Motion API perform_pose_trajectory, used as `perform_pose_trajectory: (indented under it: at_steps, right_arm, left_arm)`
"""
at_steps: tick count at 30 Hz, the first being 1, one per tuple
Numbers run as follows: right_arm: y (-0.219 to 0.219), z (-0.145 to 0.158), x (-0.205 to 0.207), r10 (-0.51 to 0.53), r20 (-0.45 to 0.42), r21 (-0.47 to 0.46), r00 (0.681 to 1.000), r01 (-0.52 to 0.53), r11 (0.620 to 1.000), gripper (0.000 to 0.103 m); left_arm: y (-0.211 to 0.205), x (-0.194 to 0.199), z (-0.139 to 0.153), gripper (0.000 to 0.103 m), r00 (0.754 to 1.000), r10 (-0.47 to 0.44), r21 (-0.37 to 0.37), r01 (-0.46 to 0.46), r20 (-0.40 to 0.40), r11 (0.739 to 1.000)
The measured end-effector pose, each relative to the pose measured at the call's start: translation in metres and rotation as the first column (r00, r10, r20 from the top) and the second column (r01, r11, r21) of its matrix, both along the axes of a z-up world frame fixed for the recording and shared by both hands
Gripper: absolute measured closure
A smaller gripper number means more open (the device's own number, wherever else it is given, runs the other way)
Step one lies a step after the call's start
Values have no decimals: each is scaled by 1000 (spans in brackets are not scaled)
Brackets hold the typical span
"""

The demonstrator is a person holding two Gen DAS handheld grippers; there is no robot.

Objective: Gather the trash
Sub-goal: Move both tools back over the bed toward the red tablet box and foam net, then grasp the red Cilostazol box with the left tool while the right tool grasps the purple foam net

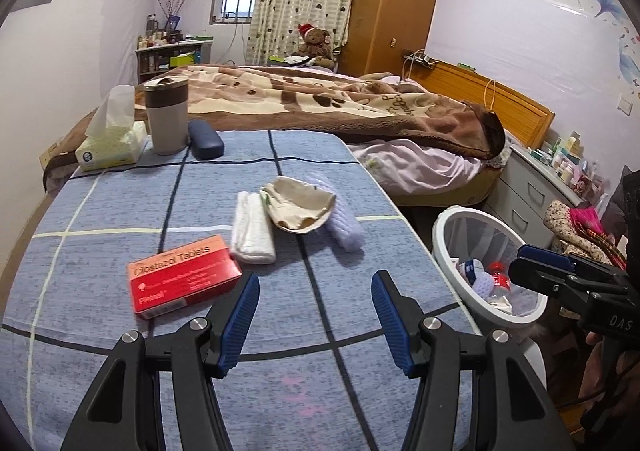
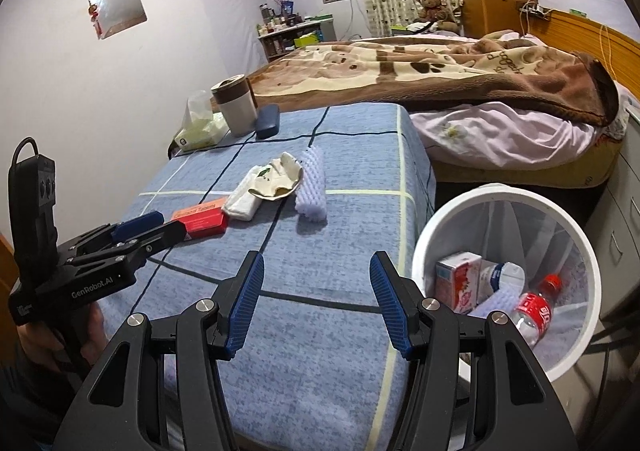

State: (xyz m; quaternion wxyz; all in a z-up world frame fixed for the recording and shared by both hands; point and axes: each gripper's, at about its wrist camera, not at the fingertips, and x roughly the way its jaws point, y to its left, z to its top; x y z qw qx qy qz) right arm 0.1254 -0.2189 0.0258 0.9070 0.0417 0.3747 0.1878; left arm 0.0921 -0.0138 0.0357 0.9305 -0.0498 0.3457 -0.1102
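Observation:
On the blue checked tablecloth (image 1: 120, 211) lie a red tablet box (image 1: 182, 277) (image 2: 202, 219), a white folded wad (image 1: 252, 227) (image 2: 242, 203), a crumpled beige paper bowl (image 1: 298, 207) (image 2: 278, 181) and a white foam net sleeve (image 1: 344, 219) (image 2: 312, 187). My left gripper (image 1: 314, 317) hovers open above the cloth, just right of the red box, nothing between its pads. My right gripper (image 2: 316, 305) is open and empty near the table's right edge. The white bin (image 2: 516, 195) (image 1: 444, 247) beside the table holds a carton, bottles and foam.
At the table's far end stand a tissue pack (image 1: 110, 147), a lidded cup (image 1: 166, 113) and a dark glasses case (image 1: 205, 145). A bed with a brown blanket (image 1: 320, 99) lies beyond. A grey drawer unit (image 1: 528, 191) stands behind the bin.

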Motion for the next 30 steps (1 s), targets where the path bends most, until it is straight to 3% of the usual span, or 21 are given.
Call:
perform_pose_trajectory:
  at_steps: [18,30]
  right_arm:
    - [21,-4,21,39,-10,-16,999,-39,999,46]
    - [36,-14,44,59,-41,-29,997,-60,998,46]
  left_arm:
    - [45,16,-9,45,994,105,26,-105,-8,994]
    - [80,48,-28,43,988,151,61,-148,-30,987]
